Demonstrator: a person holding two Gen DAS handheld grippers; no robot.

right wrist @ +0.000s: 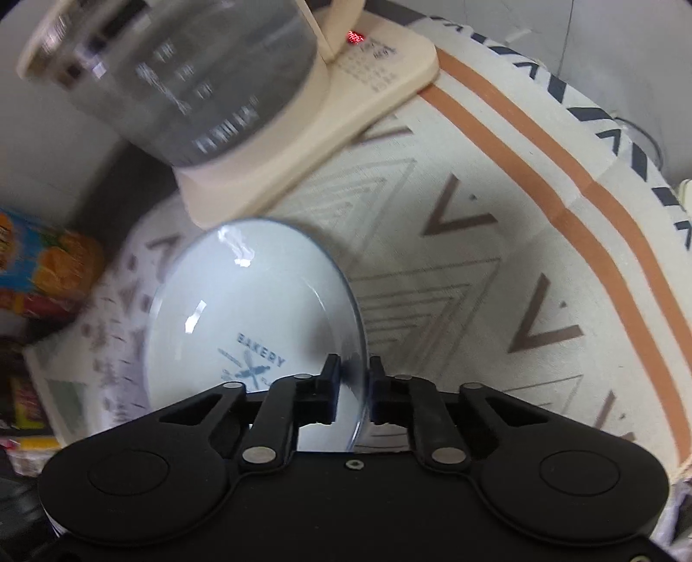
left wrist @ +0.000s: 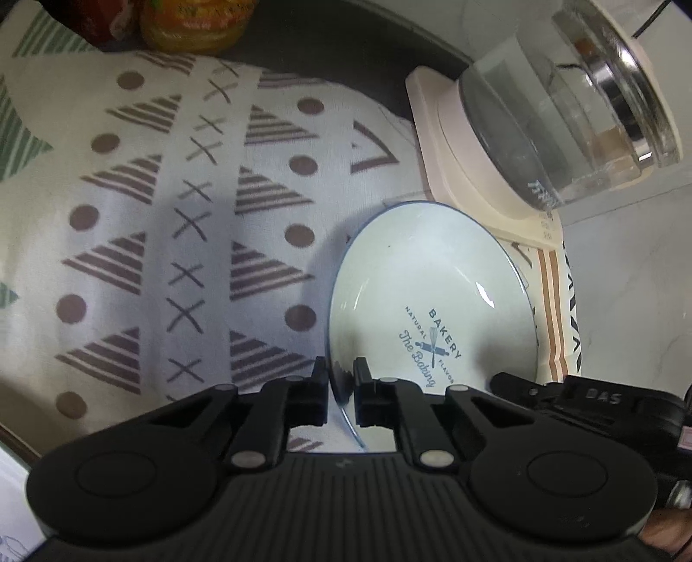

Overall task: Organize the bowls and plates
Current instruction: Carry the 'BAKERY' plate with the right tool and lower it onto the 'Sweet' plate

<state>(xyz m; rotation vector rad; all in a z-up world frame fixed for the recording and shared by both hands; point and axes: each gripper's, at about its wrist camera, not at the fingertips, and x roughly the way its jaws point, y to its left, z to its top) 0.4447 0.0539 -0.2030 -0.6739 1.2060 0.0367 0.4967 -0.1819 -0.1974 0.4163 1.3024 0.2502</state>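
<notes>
A white plate (left wrist: 432,281) with a thin blue rim and a "Bakery" print is held on edge over the patterned tablecloth (left wrist: 173,216). My left gripper (left wrist: 341,372) is shut on its near rim, one finger on each face. In the right wrist view a white plate (right wrist: 251,294) with the same print stands on edge, blurred, and my right gripper (right wrist: 354,372) is shut on its rim. I cannot tell whether it is the same plate. Part of the other gripper (left wrist: 605,402) shows at the lower right of the left wrist view.
A glass kettle (left wrist: 562,108) on a cream base (left wrist: 454,142) stands just behind the plate; it also shows in the right wrist view (right wrist: 173,73). Snack packets (right wrist: 47,268) and a jar (left wrist: 194,21) lie at the cloth's far edge. The cloth's striped border (right wrist: 584,194) curves along the right.
</notes>
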